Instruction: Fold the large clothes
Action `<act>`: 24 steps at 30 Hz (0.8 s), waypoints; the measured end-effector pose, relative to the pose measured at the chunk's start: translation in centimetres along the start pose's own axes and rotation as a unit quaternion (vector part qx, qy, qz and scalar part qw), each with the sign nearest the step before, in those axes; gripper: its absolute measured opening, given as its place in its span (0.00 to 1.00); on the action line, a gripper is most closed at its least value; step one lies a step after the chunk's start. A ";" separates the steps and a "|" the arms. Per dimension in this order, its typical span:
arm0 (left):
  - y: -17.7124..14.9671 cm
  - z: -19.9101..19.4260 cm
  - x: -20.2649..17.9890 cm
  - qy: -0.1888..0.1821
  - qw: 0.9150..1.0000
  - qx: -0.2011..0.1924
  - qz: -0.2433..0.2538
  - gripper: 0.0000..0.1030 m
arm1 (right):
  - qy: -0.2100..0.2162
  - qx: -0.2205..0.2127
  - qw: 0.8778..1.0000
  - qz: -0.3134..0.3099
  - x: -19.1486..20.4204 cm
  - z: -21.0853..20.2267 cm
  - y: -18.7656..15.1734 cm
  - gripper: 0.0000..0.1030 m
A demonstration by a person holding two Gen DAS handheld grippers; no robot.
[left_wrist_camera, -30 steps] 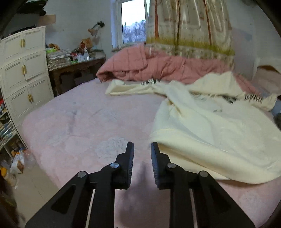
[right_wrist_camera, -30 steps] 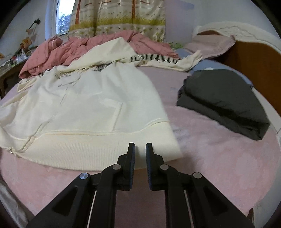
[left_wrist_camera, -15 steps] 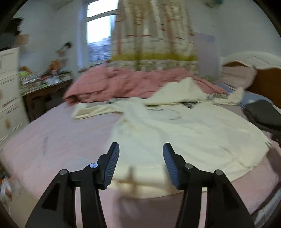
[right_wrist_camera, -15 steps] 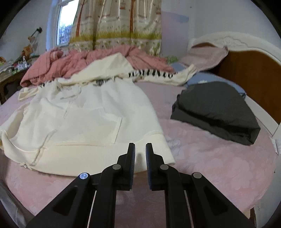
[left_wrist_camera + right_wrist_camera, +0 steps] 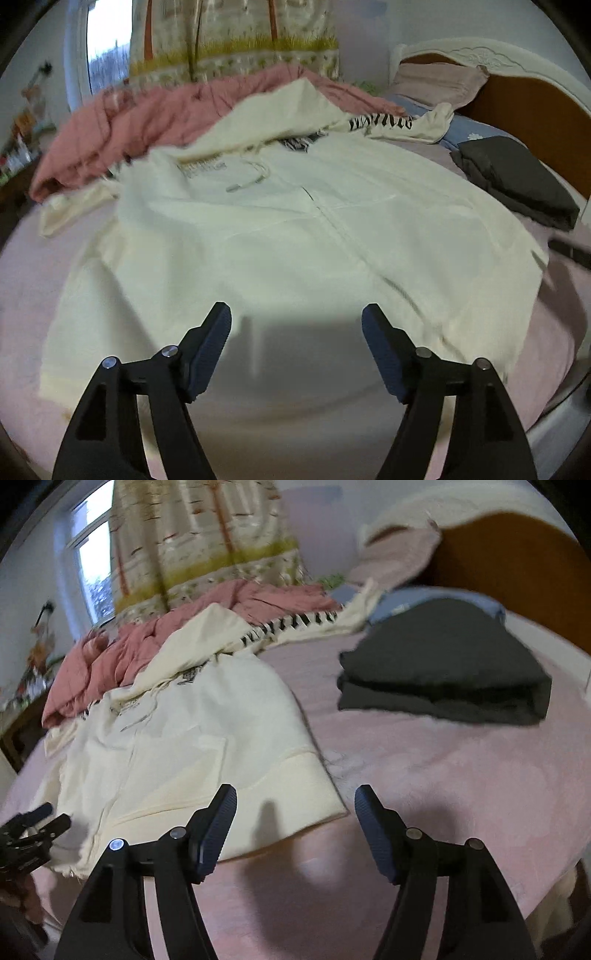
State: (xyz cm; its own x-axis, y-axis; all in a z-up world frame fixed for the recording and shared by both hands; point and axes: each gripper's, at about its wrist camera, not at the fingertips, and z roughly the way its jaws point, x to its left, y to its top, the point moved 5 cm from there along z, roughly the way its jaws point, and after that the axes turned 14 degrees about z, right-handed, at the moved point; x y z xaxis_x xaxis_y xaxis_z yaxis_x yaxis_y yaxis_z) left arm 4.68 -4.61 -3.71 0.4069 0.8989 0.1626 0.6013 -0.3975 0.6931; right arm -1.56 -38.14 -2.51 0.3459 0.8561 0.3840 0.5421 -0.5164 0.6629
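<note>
Pink bedsheet [image 5: 424,775] spreads beneath both pairs of jaws. On it the cream hoodie [image 5: 295,229] lies flat, its hem just ahead of the left gripper [image 5: 296,332] and beside the right gripper [image 5: 295,808], both opening with nothing between them.

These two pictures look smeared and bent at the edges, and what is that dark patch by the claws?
Left wrist view: motion blur smears the pink quilt and cream hoodie; the opening left claw casts a grey shadow on its hem. Right wrist view: the folded dark garment and headboard are blurred; the opening right claw shadows the pink bedsheet. Both fisheye lenses curve the bed, with black corners.
</note>
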 end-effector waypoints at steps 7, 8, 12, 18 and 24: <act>3.3 5.3 -1.7 -0.062 0.996 0.065 -0.013 0.71 | -0.008 0.022 1.000 -0.008 0.3 1.1 -0.6 0.67; 3.6 6.3 -2.3 -0.083 0.993 0.083 -0.015 0.71 | -0.009 0.024 1.000 -0.007 0.2 1.1 -0.6 0.67; 4.7 8.4 -4.0 -0.067 0.991 0.117 0.008 0.73 | -0.014 0.036 0.999 -0.003 -0.2 1.8 -0.9 0.67; 6.8 9.0 -4.1 -0.048 0.993 0.107 0.027 0.05 | -0.014 0.045 0.999 -0.013 0.1 2.0 -1.2 0.67; 10.3 6.5 -1.3 -0.006 0.999 0.047 0.016 0.02 | -0.012 0.037 0.999 0.000 -0.4 1.6 -0.9 0.67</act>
State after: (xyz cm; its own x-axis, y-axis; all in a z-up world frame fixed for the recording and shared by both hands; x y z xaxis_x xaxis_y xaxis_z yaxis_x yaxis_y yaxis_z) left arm 14.87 -11.04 -1.37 0.4346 0.8835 0.1750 0.6493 -0.4420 0.6189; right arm -0.98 -38.04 -4.25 0.3629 0.8561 0.3679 0.5965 -0.5167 0.6141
